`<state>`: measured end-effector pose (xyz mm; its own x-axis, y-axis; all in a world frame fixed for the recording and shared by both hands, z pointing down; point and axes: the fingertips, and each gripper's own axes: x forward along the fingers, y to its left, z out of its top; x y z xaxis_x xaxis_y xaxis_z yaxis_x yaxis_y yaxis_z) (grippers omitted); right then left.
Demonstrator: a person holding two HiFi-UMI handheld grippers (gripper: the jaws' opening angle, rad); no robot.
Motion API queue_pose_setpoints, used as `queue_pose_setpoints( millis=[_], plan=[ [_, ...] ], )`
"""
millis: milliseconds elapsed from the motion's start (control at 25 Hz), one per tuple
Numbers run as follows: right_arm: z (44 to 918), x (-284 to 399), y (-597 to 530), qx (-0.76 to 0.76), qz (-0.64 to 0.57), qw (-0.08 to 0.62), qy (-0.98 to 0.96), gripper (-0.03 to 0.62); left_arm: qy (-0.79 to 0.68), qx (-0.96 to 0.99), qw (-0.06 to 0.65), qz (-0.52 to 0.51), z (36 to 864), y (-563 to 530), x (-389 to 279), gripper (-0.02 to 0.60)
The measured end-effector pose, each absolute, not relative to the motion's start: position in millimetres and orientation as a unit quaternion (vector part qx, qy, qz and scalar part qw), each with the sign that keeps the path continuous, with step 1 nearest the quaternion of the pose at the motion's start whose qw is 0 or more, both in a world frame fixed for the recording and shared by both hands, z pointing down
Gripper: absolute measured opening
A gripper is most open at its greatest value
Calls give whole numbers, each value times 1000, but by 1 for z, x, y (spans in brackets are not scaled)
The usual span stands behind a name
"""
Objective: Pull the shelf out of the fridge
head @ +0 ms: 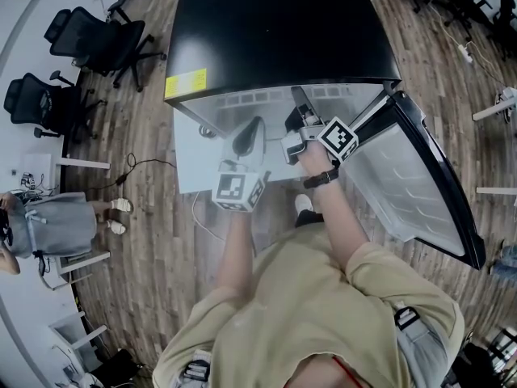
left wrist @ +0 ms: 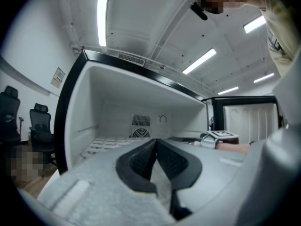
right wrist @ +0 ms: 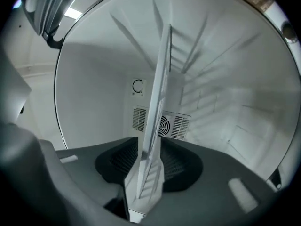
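The black fridge (head: 275, 31) stands with its door (head: 412, 184) swung open to the right. In the right gripper view a thin clear shelf (right wrist: 157, 107) runs edge-on from the back wall, near the fan grille (right wrist: 162, 124), out between the jaws. My right gripper (right wrist: 149, 166) is shut on the shelf's front edge, a pad against each face. It reaches into the fridge opening (head: 297, 132). My left gripper (left wrist: 156, 159) is shut with nothing between its pads. It points into the white fridge interior beside the right one (head: 249, 132).
Black office chairs (head: 97, 35) stand at the left of the wooden floor. A person (head: 56, 225) sits at the far left, and a cable (head: 141, 168) lies near the fridge's left corner. A ribbed white floor panel (left wrist: 101, 145) lies inside the fridge.
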<state>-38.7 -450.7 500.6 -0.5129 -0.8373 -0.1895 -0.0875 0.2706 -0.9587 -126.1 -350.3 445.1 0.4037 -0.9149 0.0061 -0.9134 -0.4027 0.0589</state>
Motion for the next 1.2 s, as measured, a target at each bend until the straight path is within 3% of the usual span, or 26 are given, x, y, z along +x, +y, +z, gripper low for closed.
queue_pose_setpoints(
  millis=[320,680,1200],
  plan=[
    [502,-28,-469,-300,-548,451,638,41,-546,836,47,-25,444,-357,-130,2],
    [504,-25,-468,-319,-570,496,572,46,-546,836,54,-31,442,-349,-130,2],
    [507,-21,-453,-341,-555,491,578,35,-543,837,53,-35,437,-320,-130,2]
  ],
)
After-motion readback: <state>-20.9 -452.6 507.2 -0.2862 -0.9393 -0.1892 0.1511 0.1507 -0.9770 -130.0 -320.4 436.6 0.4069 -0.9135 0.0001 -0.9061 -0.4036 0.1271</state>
